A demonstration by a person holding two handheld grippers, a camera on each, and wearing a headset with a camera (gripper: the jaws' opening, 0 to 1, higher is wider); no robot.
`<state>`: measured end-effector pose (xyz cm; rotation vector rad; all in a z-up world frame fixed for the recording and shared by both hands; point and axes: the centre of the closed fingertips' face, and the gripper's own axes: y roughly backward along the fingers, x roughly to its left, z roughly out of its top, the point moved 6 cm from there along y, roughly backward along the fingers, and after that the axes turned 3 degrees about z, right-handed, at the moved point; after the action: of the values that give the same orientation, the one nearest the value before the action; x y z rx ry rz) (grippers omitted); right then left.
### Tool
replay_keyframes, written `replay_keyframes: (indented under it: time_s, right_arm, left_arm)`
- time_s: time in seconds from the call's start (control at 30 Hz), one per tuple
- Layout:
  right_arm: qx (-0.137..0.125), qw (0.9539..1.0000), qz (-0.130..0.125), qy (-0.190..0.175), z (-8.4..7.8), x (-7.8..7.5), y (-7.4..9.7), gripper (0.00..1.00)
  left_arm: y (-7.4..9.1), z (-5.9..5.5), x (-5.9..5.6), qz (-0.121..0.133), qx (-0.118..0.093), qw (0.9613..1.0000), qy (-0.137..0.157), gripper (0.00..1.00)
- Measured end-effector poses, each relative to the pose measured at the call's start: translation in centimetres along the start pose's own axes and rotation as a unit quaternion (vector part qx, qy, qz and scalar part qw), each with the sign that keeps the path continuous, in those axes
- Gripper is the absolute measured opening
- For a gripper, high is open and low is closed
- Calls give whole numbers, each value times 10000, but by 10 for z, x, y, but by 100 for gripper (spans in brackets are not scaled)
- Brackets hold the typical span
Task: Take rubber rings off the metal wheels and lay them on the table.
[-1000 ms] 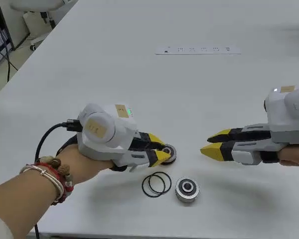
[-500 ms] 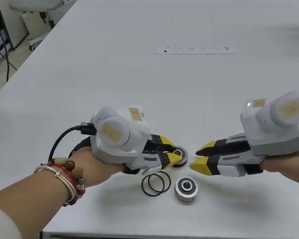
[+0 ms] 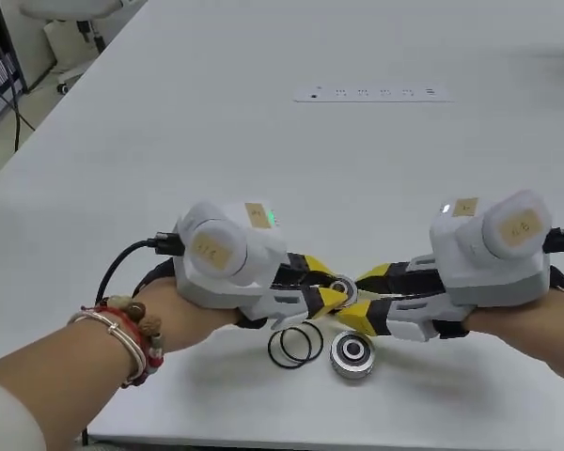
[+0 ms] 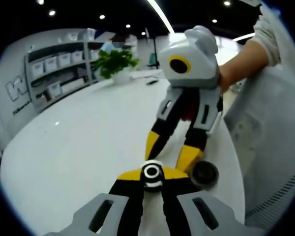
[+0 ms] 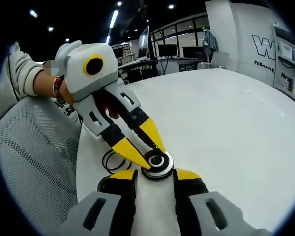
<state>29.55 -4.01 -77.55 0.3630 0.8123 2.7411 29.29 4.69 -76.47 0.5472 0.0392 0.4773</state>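
Left gripper [image 3: 331, 287], jaws pinching metal wheel [image 5: 157, 164] — right gripper [image 3: 354, 297], jaws spread, tips just beside it

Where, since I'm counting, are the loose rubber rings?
Head view: two rubber rings overlap on the table, left of the loose wheel, near the left gripper.

Two handheld grippers were at work, a left gripper [image 3: 336, 287] and a right gripper [image 3: 352, 299]. There were two metal wheels: a held wheel [image 3: 339, 289] and a loose wheel [image 3: 353, 355]. Two loose black rubber rings [image 3: 296, 347] lay overlapping. One white table [image 3: 263, 150] carried one power strip [image 3: 374, 94], its sockets too small to count. One black cable [image 3: 113, 258] ran from the left gripper. Several bracelets [image 3: 122, 329] sat bunched on one wrist, too close together to count exactly.
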Motion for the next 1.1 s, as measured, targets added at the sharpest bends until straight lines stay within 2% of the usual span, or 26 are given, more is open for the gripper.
replay_keyframes:
  time_s: [0.03,0.07,0.1,0.33,0.6,0.97,1.1]
  right_arm:
    - [13,10000,-5,18,0,-1,0,24]
    - [127,9997,-145,149,-3,-4,1,21]
    - [50,10000,-12,63,-1,-1,0,20]
    - [165,9998,2,142,-3,-3,3,16]
    - [194,9996,5,227,-1,-4,4,14]
    - [223,9995,26,224,-2,-5,7,9]
    - [227,9997,53,118,-2,-5,7,9]
  left_arm:
    - [0,0,0,0,-2,10000,1,15]
    - [0,0,0,2,-4,10000,-1,15]
    - [0,0,0,6,-5,10000,-1,15]
    - [0,-1,0,16,-31,10000,46,15]
    - [0,-1,0,27,-25,10000,71,15]
    - [0,0,0,43,-35,10000,80,15]
    - [0,0,0,38,-48,9999,82,15]
